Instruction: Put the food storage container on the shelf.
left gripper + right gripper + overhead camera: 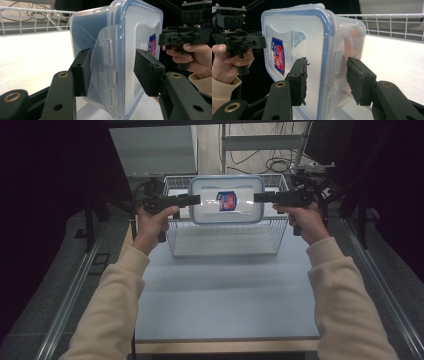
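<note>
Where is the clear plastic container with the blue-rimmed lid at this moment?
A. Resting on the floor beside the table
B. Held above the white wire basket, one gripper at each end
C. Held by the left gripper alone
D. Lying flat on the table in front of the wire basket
B: the clear plastic container with the blue-rimmed lid sits above the white wire basket, with the left gripper and the right gripper at opposite ends.

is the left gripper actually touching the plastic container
Cannot tell. In the left gripper view, the left gripper straddles the container's end, but a gap shows at one pad and the other contact is hidden.
</note>
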